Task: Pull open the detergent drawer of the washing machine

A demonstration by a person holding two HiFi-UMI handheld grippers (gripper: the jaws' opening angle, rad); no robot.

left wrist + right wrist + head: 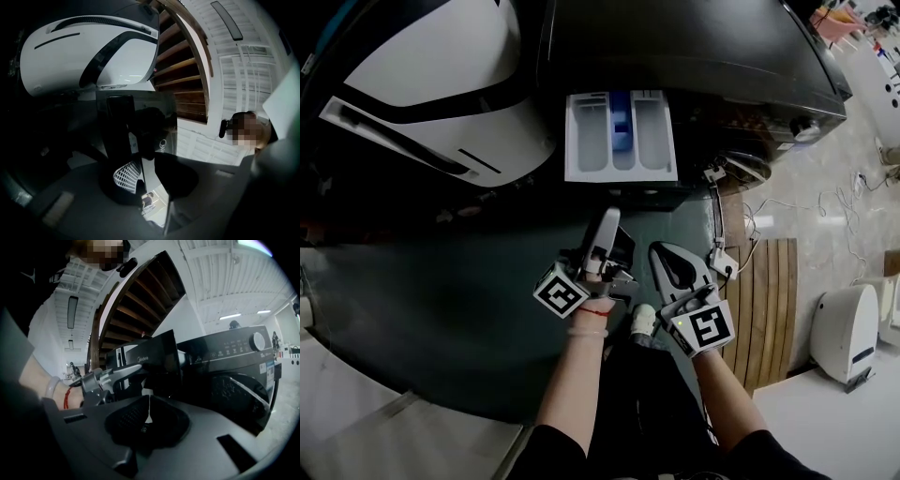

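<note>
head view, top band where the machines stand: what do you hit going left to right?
white appliance with black trim → detergent drawer, pulled out → dial on the dark washing machine

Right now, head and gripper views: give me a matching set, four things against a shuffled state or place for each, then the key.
Things:
1. detergent drawer
2. left gripper
3. right gripper
4. wooden slatted board

States or places:
A. jaws together, nothing held
B. lying to the right of the washing machine in the head view
C. pulled out, compartments showing
D. jaws apart, nothing between them

Pairs: 1-C, 2-D, 3-A, 4-B
</note>
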